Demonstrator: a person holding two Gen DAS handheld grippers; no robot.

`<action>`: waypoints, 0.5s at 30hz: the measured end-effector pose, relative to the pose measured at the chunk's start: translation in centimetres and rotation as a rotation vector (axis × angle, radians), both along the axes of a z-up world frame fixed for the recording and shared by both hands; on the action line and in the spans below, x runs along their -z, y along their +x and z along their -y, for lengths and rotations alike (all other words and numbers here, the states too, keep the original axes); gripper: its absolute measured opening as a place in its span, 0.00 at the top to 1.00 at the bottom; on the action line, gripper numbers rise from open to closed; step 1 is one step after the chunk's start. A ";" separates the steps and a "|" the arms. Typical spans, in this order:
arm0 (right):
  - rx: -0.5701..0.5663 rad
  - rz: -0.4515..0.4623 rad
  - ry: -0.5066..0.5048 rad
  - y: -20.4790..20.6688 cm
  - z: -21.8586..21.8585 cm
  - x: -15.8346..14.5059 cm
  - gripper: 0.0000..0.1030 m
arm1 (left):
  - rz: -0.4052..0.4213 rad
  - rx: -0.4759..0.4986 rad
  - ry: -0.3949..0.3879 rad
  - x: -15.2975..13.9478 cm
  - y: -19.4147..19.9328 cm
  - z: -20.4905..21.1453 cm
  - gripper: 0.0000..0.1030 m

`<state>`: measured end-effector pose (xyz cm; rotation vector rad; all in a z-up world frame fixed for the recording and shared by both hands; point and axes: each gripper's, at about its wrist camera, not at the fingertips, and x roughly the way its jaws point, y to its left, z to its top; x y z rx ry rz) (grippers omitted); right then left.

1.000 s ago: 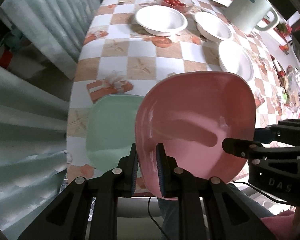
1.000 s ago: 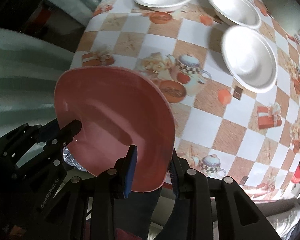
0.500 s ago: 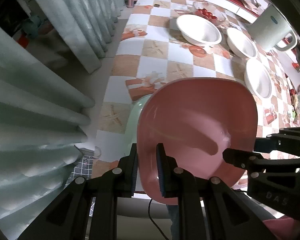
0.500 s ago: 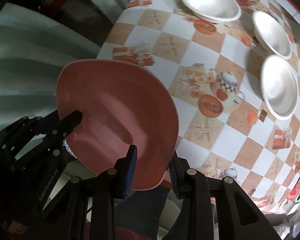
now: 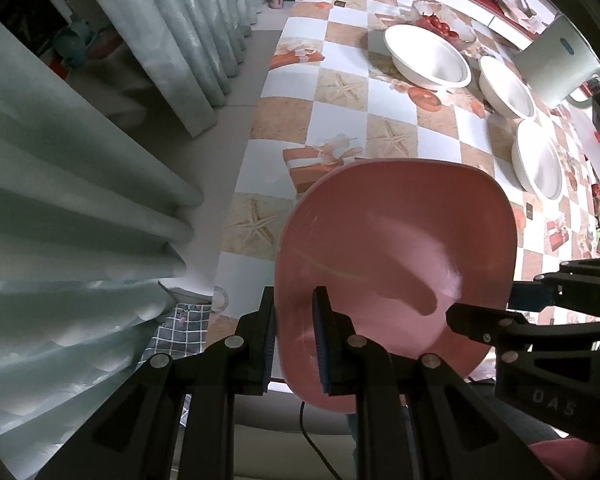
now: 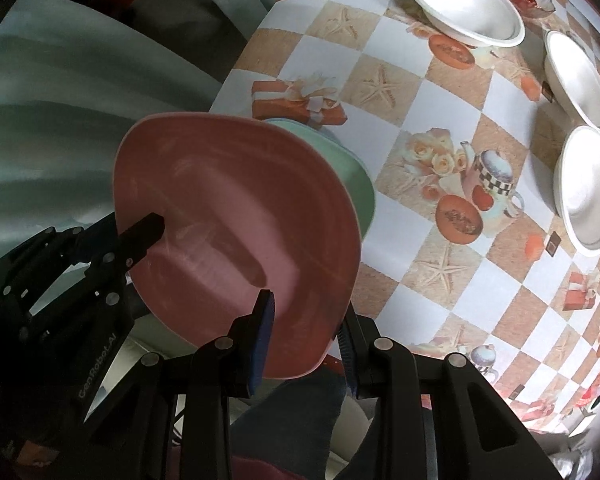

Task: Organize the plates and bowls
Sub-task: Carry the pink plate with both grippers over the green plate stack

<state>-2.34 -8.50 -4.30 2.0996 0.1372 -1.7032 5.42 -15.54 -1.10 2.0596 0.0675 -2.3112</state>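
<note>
A pink square plate is held in the air over the table's near edge. My left gripper is shut on its near rim. My right gripper is shut on the opposite rim of the pink plate. A green plate lies on the table under it; only its far edge shows in the right wrist view, and it is hidden in the left wrist view. Three white bowls sit in a row at the far right of the table.
The table has a checkered cloth with its left edge close to pale curtains. A white pitcher and a glass dish of tomatoes stand behind the bowls.
Both grippers have carried the pink plate to the left, over the green plate, which it now hides in the left wrist view. Both stay shut on the plate.
</note>
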 end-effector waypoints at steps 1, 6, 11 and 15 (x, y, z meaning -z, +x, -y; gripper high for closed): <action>0.001 0.003 -0.004 0.0 0.1 0.1 0.67 | 0.001 0.000 -0.001 0.0 0.0 0.1 0.82; 0.006 0.020 -0.011 0.1 0.2 0.8 0.67 | 0.010 0.003 -0.005 0.7 -0.1 0.1 0.82; 0.004 0.052 0.001 0.6 0.3 2.1 0.67 | 0.033 0.020 -0.018 1.7 -0.2 -0.1 0.82; 0.018 0.068 0.003 0.6 0.4 3.1 0.67 | 0.045 0.025 -0.018 2.6 -0.8 0.0 0.82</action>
